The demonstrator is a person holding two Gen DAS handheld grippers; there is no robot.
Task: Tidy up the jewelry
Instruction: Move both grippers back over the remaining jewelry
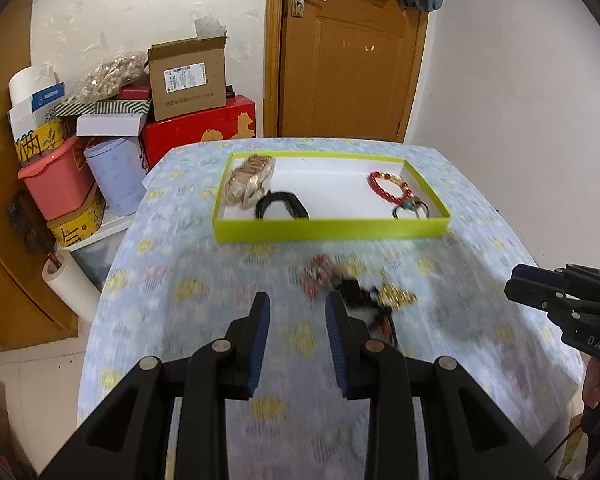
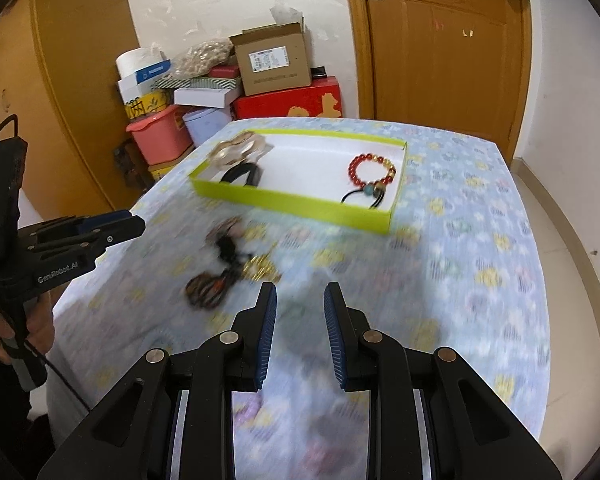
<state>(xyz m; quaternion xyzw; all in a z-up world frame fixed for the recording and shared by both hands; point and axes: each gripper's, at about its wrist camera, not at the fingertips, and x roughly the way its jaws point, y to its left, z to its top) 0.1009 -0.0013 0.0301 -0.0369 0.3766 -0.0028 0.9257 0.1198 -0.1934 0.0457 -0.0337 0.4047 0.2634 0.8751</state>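
Observation:
A lime-green tray [image 1: 332, 231] [image 2: 292, 200] sits at the far side of the table. In it lie a gold watch [image 1: 249, 181] [image 2: 240, 145], a black band [image 1: 281, 207] [image 2: 242, 173] and a red bead bracelet [image 1: 388, 187] [image 2: 374, 172]. A blurred pile of loose jewelry [image 1: 352, 292] [image 2: 230, 264] lies on the cloth in front of the tray. My left gripper [image 1: 298, 310] is open and empty, just short of the pile. My right gripper [image 2: 300, 300] is open and empty, to the right of the pile. Each gripper shows in the other's view.
The table has a light blue flowered cloth [image 1: 204, 288] [image 2: 480, 264]. Boxes and bins [image 1: 112, 132] [image 2: 220, 92] are stacked beyond its far left corner. A wooden door [image 1: 348, 48] [image 2: 440, 44] stands behind the table.

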